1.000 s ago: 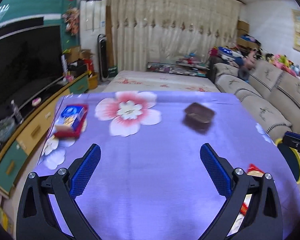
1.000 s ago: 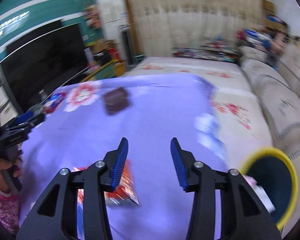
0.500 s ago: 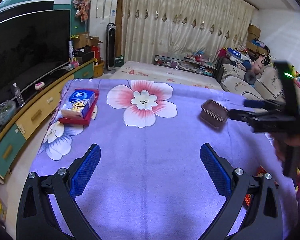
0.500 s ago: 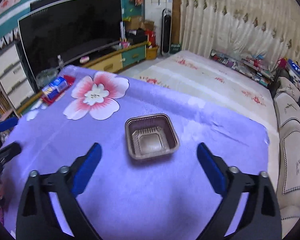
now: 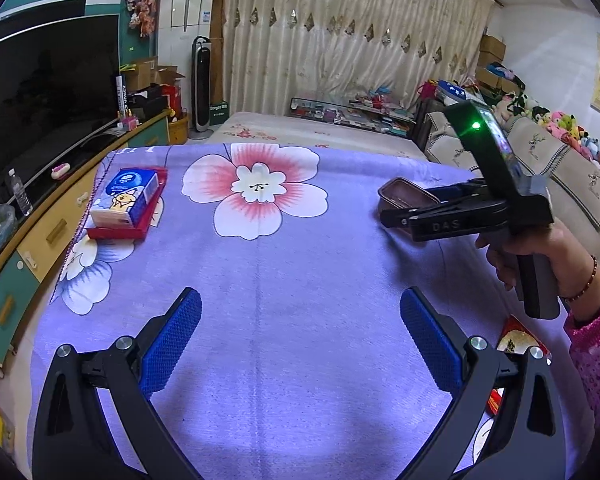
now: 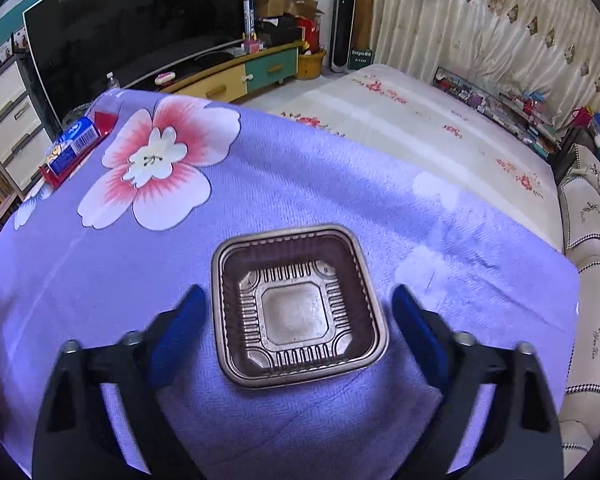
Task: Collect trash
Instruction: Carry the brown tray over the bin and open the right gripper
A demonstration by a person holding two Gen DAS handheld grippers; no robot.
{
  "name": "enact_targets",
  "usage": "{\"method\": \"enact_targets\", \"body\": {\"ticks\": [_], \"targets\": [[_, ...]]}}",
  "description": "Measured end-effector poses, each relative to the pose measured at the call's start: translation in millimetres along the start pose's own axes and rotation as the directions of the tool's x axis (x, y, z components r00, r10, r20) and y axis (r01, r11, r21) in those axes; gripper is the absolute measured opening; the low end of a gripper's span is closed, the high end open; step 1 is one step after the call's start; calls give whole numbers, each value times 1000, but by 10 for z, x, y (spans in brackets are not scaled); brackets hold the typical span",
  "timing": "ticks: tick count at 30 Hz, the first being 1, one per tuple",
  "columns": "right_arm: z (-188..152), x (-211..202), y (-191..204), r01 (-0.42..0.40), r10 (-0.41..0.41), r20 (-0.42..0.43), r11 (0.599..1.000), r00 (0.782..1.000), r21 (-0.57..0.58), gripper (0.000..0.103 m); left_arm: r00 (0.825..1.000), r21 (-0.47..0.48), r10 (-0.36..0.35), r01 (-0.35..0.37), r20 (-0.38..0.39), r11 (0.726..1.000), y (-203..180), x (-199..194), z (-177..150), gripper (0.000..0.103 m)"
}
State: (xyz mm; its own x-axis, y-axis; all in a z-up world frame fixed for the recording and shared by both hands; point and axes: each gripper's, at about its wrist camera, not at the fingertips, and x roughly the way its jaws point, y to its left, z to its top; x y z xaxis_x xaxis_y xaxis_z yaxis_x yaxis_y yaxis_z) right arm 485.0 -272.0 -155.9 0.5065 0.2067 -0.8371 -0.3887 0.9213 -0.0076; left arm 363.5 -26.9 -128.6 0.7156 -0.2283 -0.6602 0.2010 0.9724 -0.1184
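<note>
- Tray (image 6: 298,312), brown plastic and empty, sat upright on the purple floral cloth (image 6: 300,184) covering the surface, toward its far right part in the left wrist view.
- Right gripper (image 6: 296,320) hung over the tray with its blue fingers (image 6: 180,320) spread to either side of the rim; neither pad touched it. The fingers had just been closing in from a wider spread, the tray between them.
- In the left wrist view a hand (image 5: 536,256) in a pink patterned sleeve held that gripper by its handle, a green light lit on its top.
- Left gripper (image 5: 300,340) hovered above bare cloth at the near edge, fingers (image 5: 172,340) spread wide with nothing between them.
- Red wrapper (image 5: 520,340) lay at the near right of the cloth, partly hidden behind the left gripper's right finger.
- Tissue pack (image 5: 126,198), blue and white, rested in a red holder (image 5: 140,228) at the far left corner, well apart from the tray.
</note>
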Motion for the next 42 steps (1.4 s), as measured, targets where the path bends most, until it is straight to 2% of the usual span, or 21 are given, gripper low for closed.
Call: {"method": "enact_targets", "body": {"ticks": [7,12,20,23,26,28,31,36,42], "targets": [[-170,-196,-23,3,-3,14,1000,1000,27,67,1000,19,-4,5,-6,1000,-63,12,-28,98],[-474,-572,-139,-11,5,55,993,998,122,67,1000,36,-9,9,-8,999,-121,1,-47,98],[-1491,-1299,-464,22,-64,119,944,991,328,68,1000,82,-30,30,3,996,-290,-72,-88,98],[-1959,-1604,-717,74,-143,131,901,981,428,68,999,117,-45,44,7,992,-403,-91,-116,98],[-2422,-1875,-1028,157,-256,112,826,960,541,68,998,148,-62,61,2,987,-504,-107,-144,98],[-2709,-1996,-1251,209,-315,73,767,946,607,68,997,169,-82,80,1,982,-578,-131,-163,98],[-3018,-2073,-1518,274,-372,9,699,928,661,68,994,213,-112,108,9,971,-706,-188,-202,98],[-3375,-2005,-1801,325,-390,-74,630,918,705,70,988,285,-149,131,41,950,-899,-309,-257,98],[-3600,-1982,-2045,319,-406,-88,547,909,774,77,978,346,-203,175,44,922,-1055,-400,-306,98]]}}
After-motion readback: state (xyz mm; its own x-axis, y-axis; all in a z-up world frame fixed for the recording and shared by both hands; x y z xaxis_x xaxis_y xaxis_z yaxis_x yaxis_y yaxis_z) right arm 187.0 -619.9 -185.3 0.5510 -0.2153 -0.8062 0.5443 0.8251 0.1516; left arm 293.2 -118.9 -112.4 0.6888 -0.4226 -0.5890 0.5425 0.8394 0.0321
